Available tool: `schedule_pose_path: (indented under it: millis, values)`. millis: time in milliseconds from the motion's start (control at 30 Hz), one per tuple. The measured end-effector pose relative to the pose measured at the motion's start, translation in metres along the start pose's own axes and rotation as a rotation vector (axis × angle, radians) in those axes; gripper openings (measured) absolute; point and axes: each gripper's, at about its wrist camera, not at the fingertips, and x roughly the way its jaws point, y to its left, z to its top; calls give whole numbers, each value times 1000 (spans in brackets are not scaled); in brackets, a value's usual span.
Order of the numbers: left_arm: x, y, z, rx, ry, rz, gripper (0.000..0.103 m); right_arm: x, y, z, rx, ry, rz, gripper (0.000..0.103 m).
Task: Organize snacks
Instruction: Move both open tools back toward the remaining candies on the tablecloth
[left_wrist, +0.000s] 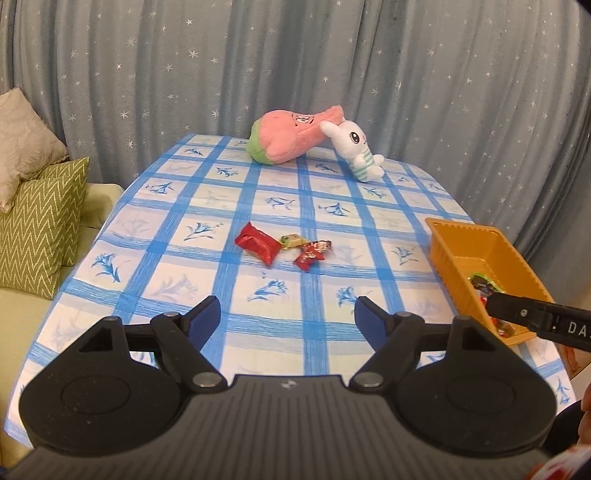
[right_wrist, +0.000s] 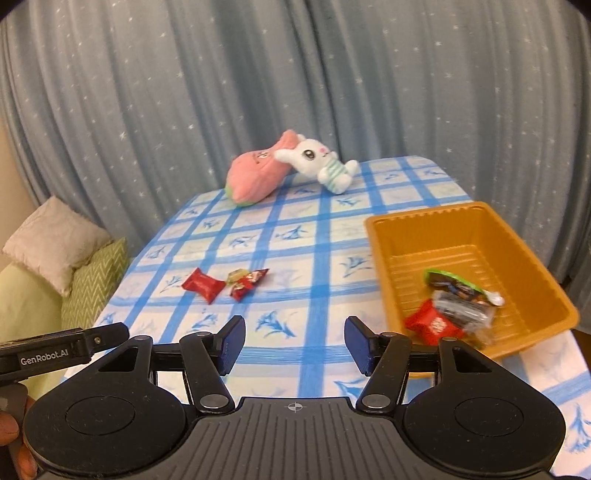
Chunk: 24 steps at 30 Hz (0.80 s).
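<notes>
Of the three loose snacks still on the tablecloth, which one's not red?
The small yellow-green wrapped candy in the middle, flanked by the larger red packet on its left and the small red wrapper on its right.

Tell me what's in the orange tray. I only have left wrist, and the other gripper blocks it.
Observer: Three wrapped snacks bunched at the near end of the orange tray: a red packet, a clear-wrapped one and a green-edged dark one.
Operator: Right claw holding anything?
Observer: No. The right claw is open and empty, above the tablecloth just left of the tray.
</notes>
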Motion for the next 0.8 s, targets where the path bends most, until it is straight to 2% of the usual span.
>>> schedule_pose_path:
  millis: [367,800]
  values:
    - [45,32,16,54,17,23,78,62,28,-4,-62,16,33,60]
    - [145,73,28,80,76,69,78,170,37,-6,-101,71,76,59]
